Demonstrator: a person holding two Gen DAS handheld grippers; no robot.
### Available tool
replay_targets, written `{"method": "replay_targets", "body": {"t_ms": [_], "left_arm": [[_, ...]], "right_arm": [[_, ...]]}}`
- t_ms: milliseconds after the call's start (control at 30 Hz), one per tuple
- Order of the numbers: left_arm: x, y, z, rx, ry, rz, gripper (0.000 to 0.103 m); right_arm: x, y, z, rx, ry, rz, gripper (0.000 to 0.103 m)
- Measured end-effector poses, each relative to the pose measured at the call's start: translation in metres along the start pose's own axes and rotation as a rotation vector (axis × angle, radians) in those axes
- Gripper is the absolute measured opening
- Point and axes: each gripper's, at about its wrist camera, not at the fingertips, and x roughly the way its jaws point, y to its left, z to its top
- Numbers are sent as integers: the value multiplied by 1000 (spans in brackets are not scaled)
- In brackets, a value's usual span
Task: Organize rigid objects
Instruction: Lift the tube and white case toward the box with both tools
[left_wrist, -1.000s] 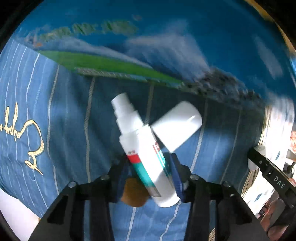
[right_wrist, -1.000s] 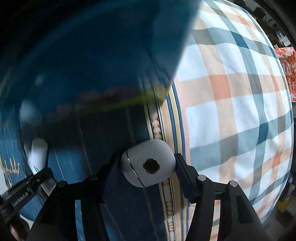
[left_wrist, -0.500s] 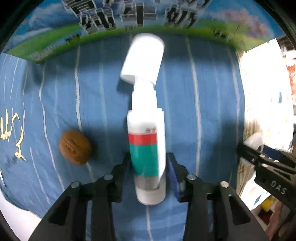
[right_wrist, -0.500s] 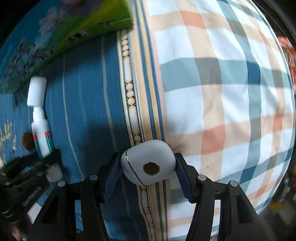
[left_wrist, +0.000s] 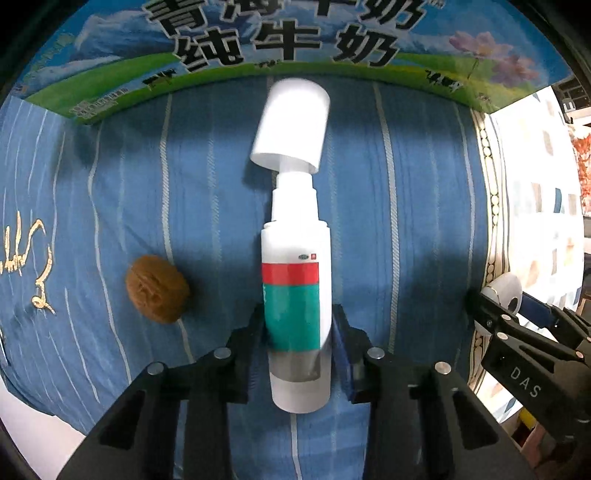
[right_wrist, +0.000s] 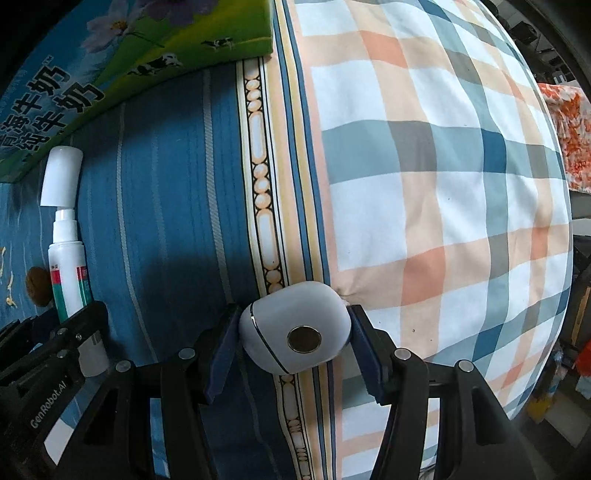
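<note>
My left gripper (left_wrist: 297, 332) is shut on a white spray bottle (left_wrist: 293, 266) with a red and green label, held over the blue striped cloth. Its nozzle sits partly inside a loose white cap (left_wrist: 291, 125) lying on the cloth. A brown walnut (left_wrist: 157, 293) lies left of the bottle. My right gripper (right_wrist: 291, 332) is shut on a white rounded earbud case (right_wrist: 295, 328) with a round metal disc on its face, above the cloth's patterned border. The bottle (right_wrist: 68, 269), the cap (right_wrist: 61, 177) and the left gripper (right_wrist: 55, 354) also show in the right wrist view.
A blue and green milk carton box (left_wrist: 258, 40) stands along the far edge of the cloth (left_wrist: 406, 221). A plaid blanket (right_wrist: 443, 184) covers the right side. The right gripper (left_wrist: 517, 332) with the case shows at the right of the left wrist view.
The left gripper swung the bottle upright in view and brought its nozzle into the cap. The walnut came out from behind the bottle. The right gripper moved away from the box with the case.
</note>
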Motion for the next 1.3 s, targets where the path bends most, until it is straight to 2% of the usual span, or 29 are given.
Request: {"method": "replay_targets", "body": {"t_ms": [200, 533, 833, 1133, 1300], "left_arm": [[-25, 4, -13, 6, -61, -14, 30], [-113, 5, -8, 29, -196, -45, 29], [-154, 28, -19, 38, -288, -83, 29], [-214, 41, -5, 42, -392, -143, 29], [-244, 57, 17, 32, -448, -168, 29]], "right_arm": [[-22, -16, 6, -26, -43, 23, 61], [-95, -1, -9, -113, -160, 61, 61], [-154, -3, -14, -133, -234, 103, 61], [-197, 10, -2, -139, -300, 152, 61], [-217, 10, 22, -122, -332, 185, 61]]}}
